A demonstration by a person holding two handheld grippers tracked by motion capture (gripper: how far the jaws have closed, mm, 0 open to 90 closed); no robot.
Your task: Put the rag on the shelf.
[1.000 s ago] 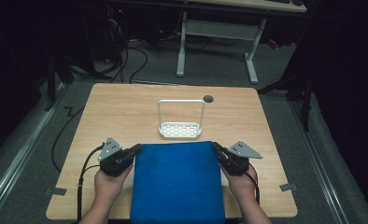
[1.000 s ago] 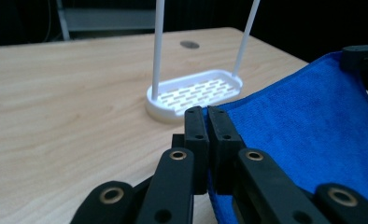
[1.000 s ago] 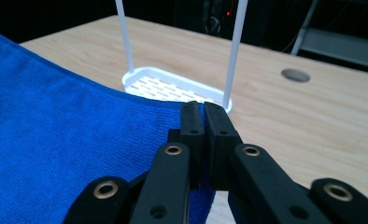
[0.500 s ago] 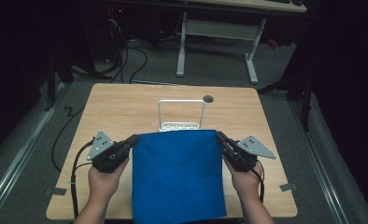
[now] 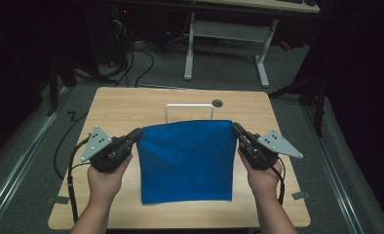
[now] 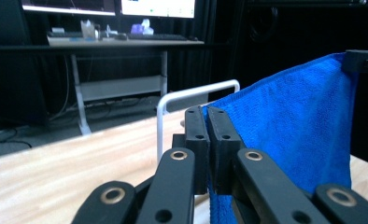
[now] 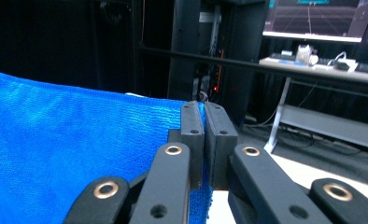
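Since the earlier frames both hands have risen and carried the far edge of the blue towel (image 5: 185,161) up off the wooden table (image 5: 131,105), so that it now hangs as a sheet across the centre of the high view with its top edge hiding most of the white wire rack (image 5: 189,108) behind it; at the left of that view the left gripper (image 5: 136,134) has its jaws pressed together on the towel's upper left corner, and in the left gripper view the two black fingers (image 6: 197,140) meet with blue cloth caught between them; the towel looks light, soft and limp, sagging slightly between its corners and folding where its lower edge rests on the table, so I judge it will follow any pull but give no stiffness of its own; corners are the sound place to hold it, pinched deep enough that the pile cannot slip out; at the right the right gripper (image 5: 236,130) is likewise clamped on the upper right corner.
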